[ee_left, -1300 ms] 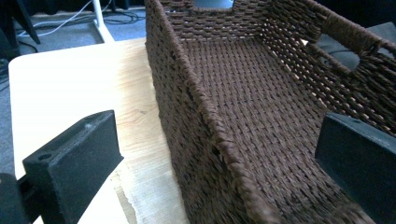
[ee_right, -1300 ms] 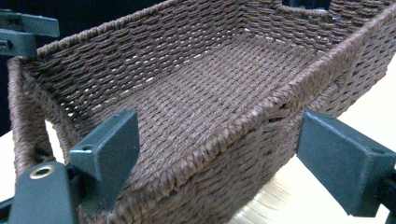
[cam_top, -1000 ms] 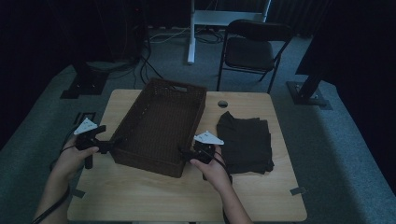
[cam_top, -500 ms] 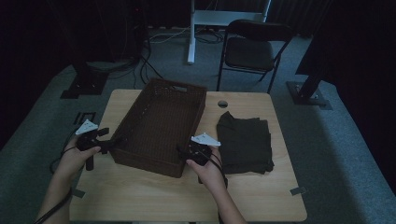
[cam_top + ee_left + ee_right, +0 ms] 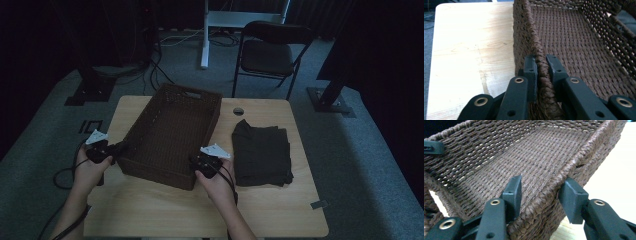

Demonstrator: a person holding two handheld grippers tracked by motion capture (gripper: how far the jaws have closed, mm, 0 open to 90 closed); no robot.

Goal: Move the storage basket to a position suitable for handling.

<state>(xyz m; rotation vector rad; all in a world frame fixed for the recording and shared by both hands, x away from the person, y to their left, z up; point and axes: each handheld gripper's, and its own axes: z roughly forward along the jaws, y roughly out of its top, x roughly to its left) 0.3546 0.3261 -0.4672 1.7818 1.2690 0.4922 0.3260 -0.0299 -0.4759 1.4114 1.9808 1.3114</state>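
Basket (image 5: 172, 135): dark brown woven wicker, rectangular, open top, empty, handle slot in far end wall. Sits upright on table, left of centre, long axis running near to far, angled slightly, near end close to table's near edge.

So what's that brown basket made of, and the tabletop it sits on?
The basket looks woven from twisted brown cord, maybe paper rope or seagrass: the left gripper view shows a braided rim and ribbed rows with light through the gaps. Matte finish. The table seems pale wood or a wood-look laminate: faint grain lines show, with a smooth, slightly glossy surface.
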